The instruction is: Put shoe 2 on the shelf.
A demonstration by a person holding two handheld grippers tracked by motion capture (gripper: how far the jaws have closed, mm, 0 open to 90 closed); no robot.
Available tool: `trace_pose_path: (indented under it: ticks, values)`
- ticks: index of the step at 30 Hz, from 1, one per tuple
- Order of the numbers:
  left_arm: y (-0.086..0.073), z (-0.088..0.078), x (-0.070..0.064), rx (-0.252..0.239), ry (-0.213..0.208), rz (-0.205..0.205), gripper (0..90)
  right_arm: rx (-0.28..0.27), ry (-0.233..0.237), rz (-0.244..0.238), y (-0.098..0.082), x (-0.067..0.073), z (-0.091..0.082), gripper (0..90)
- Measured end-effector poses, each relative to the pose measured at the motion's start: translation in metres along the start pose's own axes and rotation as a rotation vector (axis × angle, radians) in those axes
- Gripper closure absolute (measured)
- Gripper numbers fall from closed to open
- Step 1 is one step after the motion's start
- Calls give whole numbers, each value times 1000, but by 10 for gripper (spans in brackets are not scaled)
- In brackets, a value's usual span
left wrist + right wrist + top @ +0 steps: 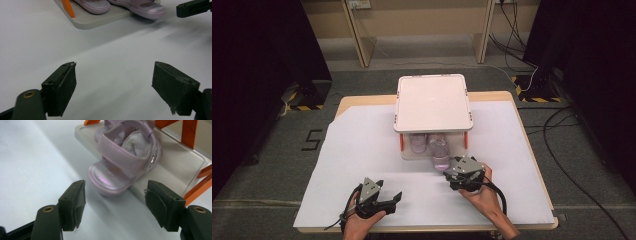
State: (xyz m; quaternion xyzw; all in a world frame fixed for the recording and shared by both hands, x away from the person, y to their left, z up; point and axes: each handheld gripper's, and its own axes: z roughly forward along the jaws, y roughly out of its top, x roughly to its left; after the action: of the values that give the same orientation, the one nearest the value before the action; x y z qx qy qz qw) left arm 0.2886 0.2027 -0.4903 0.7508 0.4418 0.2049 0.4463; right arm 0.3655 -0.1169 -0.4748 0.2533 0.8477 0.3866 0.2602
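Two small lilac sandals sit on the lower shelf of a white rack [432, 102] with orange posts. The right sandal [440, 151] [123, 167] pokes its toe out over the shelf's front edge; the left sandal [418, 142] [95, 5] lies further in. My right gripper [453, 168] [115, 205] is open just in front of the right sandal's toe, its jaws apart from the shoe. My left gripper [393, 195] [113, 85] is open over the white sheet [362, 150] near the front, nothing between its jaws.
The rack's flat white top hides most of the shelf below in the high view. Orange posts [190, 132] stand at the shelf corners. The wooden table edge [532, 150] runs at the right; cables [562, 160] lie on the floor beyond.
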Motion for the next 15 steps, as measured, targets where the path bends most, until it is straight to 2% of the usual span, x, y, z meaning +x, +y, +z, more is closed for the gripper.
trace_pose_path:
  ticks: [2,4,6,10,13,15]
  values:
    - [0,0,0,2,0,0,192,14,-18,-22,-1,2,5,344]
    - [0,0,-1,5,1,1,192,29,-15,-25,-1,4,10,362]
    - [0,0,0,4,-1,-1,192,31,-24,-50,-1,6,15,387]
    - [0,1,0,6,-2,-2,192,19,-19,-67,1,11,22,504]
    - [0,1,0,8,-3,1,192,22,-31,-106,4,12,24,517]
    - [0,2,0,9,-3,0,192,33,-38,-109,7,15,25,525]
